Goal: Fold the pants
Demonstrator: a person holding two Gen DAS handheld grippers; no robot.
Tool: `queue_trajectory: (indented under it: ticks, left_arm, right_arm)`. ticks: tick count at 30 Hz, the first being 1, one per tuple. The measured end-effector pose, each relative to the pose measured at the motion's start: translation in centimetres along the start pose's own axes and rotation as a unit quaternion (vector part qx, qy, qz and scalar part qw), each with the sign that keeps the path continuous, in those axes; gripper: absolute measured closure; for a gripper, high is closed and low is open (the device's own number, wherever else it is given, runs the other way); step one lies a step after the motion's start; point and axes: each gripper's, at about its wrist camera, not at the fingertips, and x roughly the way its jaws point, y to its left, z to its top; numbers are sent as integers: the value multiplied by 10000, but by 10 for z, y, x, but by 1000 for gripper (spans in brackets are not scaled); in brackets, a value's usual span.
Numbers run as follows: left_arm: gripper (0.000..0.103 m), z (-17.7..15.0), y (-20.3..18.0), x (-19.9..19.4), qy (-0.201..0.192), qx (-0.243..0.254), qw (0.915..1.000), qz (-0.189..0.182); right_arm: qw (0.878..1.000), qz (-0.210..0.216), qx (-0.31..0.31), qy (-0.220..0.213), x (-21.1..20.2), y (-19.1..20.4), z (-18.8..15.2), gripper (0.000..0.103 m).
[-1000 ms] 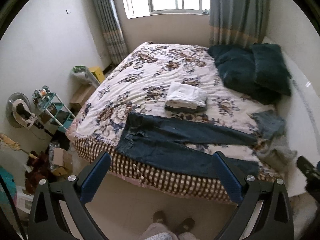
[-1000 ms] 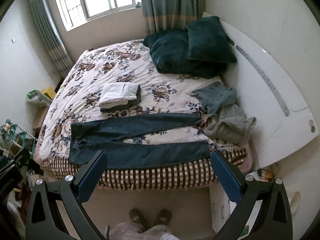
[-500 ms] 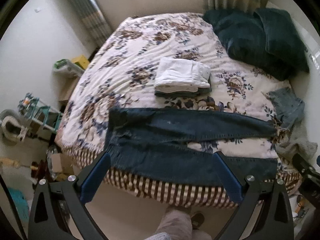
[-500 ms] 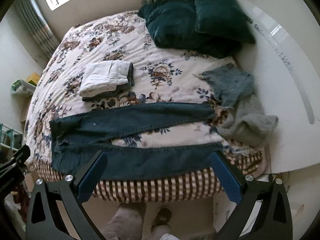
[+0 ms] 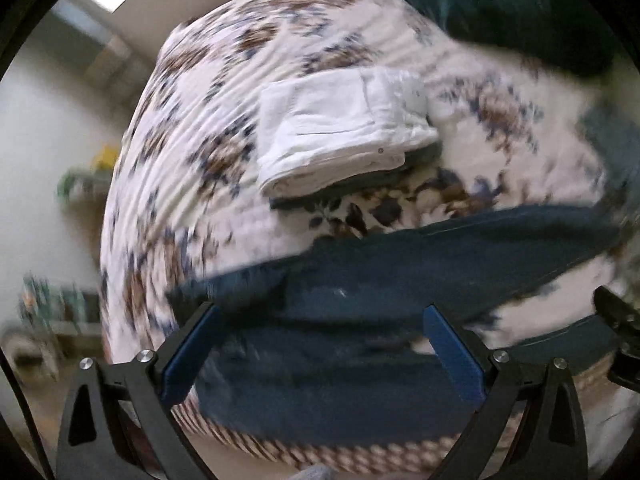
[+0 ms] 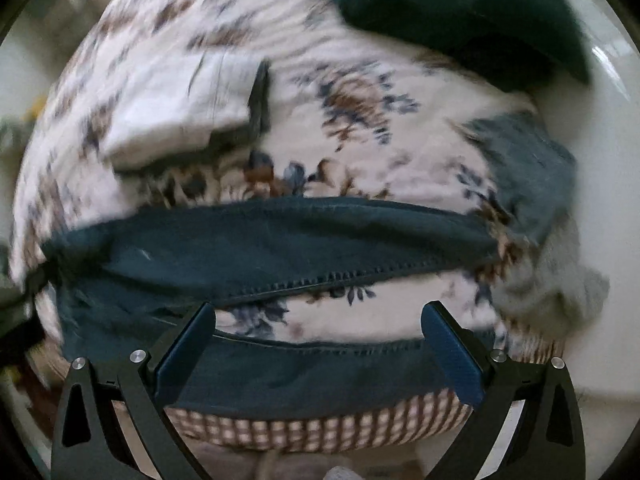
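Dark blue jeans (image 5: 360,280) lie spread flat along the near edge of the bed, waist to the left, the two legs parted; they also show in the right wrist view (image 6: 280,240). My left gripper (image 5: 320,320) is open and empty just above the waist and thigh part. My right gripper (image 6: 320,316) is open and empty above the near leg, over the gap between the legs. Both views are motion-blurred.
A folded white garment on a dark one (image 5: 344,128) lies mid-bed, also in the right wrist view (image 6: 180,108). Dark green pillows (image 6: 460,12) are at the back right. A crumpled blue garment (image 6: 528,168) and a grey one (image 6: 560,292) lie right. The floral bedspread (image 5: 200,140) covers the bed.
Both grippers have moved forward and down, much closer to the jeans at the bed's near edge. Both stay open. The jeans have not moved.
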Motion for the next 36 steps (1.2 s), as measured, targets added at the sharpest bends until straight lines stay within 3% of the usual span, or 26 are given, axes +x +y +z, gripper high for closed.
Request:
queue_trajectory:
  ticks: [6, 11, 15, 16, 17, 18, 19, 21, 23, 26, 28, 30, 32, 33, 36]
  left_arm:
    - [7, 30, -37, 111, 584, 1310, 9896, -130]
    - [8, 54, -58, 176, 940, 1769, 9786, -471]
    - [10, 61, -76, 217, 1197, 2293, 9629, -771]
    - [11, 62, -79, 226, 1271, 2389, 9591, -837]
    - [14, 62, -81, 232, 1323, 2440, 9569, -853]
    - [20, 62, -83, 239, 1381, 2472, 9546, -930]
    - [23, 63, -84, 245, 1451, 2420, 9537, -1042]
    - [23, 65, -80, 253, 1497, 2240, 9565, -1119]
    - [22, 69, -72, 256, 1515, 1957, 9611, -1224]
    - [22, 73, -63, 252, 1457, 1648, 9673, -1264]
    - [22, 74, -59, 245, 1418, 1507, 9717, -1139]
    - [22, 64, -57, 227, 1321, 1269, 9776, -1035]
    - [22, 61, -60, 207, 1197, 898, 9826, -1104]
    - [22, 62, -60, 192, 1138, 626, 9848, -1154]
    - [22, 65, -81, 158, 967, 21, 9864, -1330]
  right_arm:
    - [9920, -125, -1144, 525, 103, 22, 28, 0]
    - [9753, -299, -2000, 893, 181, 35, 56, 0]
    - [9531, -348, -2737, 1244, 233, 42, 76, 3]
    - [9480, -313, -2864, 1350, 244, 44, 80, 5]
    - [9442, -269, -2942, 1454, 253, 46, 82, 15]
    - [9420, -228, -2975, 1535, 260, 47, 84, 35]
    - [9408, -133, -2955, 1654, 269, 47, 86, 43]
    - [9464, 99, -2715, 1748, 277, 43, 88, 66]
    - [9622, 249, -2226, 1549, 273, 29, 95, 72]
    - [9819, 552, -1200, 1358, 270, -5, 99, 72]
    - [9808, 632, -1174, 1426, 268, -5, 92, 64]
    - [9796, 822, -1029, 1518, 254, -14, 84, 37]
    - [9824, 1236, -149, 1390, 231, -52, 71, 23]
    - [9795, 1432, 512, 1321, 220, -84, 62, 20]
    - [9553, 1703, 2207, 983, 201, -174, 28, 20]
